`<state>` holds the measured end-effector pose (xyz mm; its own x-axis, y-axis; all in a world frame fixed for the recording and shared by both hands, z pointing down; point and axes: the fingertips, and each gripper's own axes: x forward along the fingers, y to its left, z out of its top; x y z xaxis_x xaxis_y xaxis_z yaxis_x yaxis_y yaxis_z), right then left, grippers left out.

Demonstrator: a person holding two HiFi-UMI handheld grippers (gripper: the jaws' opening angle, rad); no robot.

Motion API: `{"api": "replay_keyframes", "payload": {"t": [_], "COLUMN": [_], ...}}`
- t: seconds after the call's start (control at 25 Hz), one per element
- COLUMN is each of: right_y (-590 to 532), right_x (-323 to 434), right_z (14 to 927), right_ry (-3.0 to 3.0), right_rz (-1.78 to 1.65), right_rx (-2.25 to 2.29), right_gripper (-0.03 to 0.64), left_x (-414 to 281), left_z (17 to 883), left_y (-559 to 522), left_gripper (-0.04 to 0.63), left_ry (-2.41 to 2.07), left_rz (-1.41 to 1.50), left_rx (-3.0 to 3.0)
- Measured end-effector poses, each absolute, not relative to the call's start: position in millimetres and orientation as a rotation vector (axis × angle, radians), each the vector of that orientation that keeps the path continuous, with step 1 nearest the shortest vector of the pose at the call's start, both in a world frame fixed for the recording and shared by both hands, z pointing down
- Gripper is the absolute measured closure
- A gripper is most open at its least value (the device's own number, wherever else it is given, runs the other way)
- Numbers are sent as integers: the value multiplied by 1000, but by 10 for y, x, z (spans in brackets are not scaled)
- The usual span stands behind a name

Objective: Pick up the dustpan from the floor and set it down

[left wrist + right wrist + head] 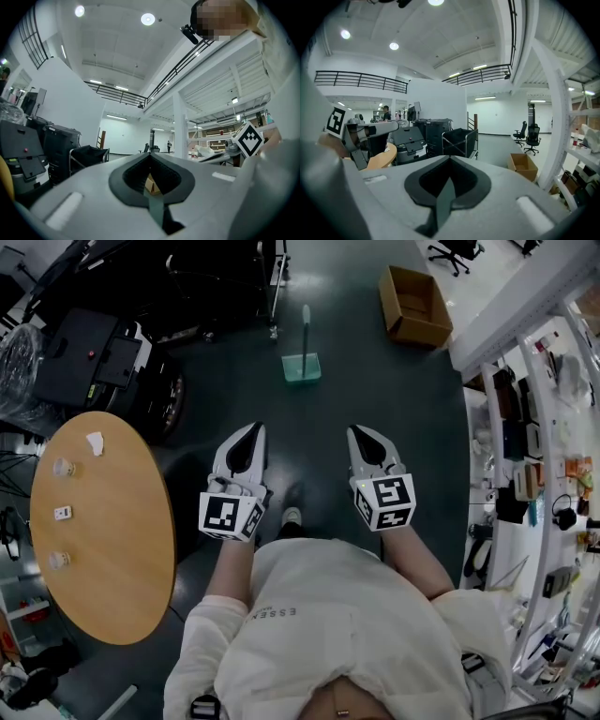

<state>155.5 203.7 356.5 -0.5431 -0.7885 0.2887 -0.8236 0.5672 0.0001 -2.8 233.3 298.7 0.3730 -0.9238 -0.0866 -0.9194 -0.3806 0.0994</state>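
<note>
You hold the left gripper and the right gripper side by side in front of your body, above the dark floor, with a gap between the two. In the left gripper view the two jaws are clenched together at their tips and nothing is grasped. There is only a drop-shaped hole between the black pads, and a small tan thing that I cannot name shows through it. The right gripper is the same in its own view: the jaws meet tip to tip and they are empty. The dustpan stands on the floor ahead of both grippers, well apart from them and about on the line that runs between them. It is pale green, and its handle stands upright from it. Neither gripper touches it. An open cardboard box lies on the floor to the right of the dustpan, near a white shelf rack. At your left is a round wooden worktop with a few small white things near its left edge, and beyond it a black machine.
</note>
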Motion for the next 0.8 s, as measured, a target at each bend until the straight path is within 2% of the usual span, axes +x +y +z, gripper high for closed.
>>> {"api": "replay_keyframes", "payload": {"t": [0.52,0.8], "right_y": [2183,2177], "right_x": [1582,1383], "right_z": [3696,3763], "right_ry": [-2507,-2510], "right_rz": [204,205], "right_rx": [1329,1312], "right_gripper": [626,626], "left_x": [181,9], "left_z": [3170,3187], "left_y": [2484,2477], "left_gripper": [578,578], "left_ry": [-1589,-1596], "left_rz": [-79,-52], "left_rx": [2664,2667]}}
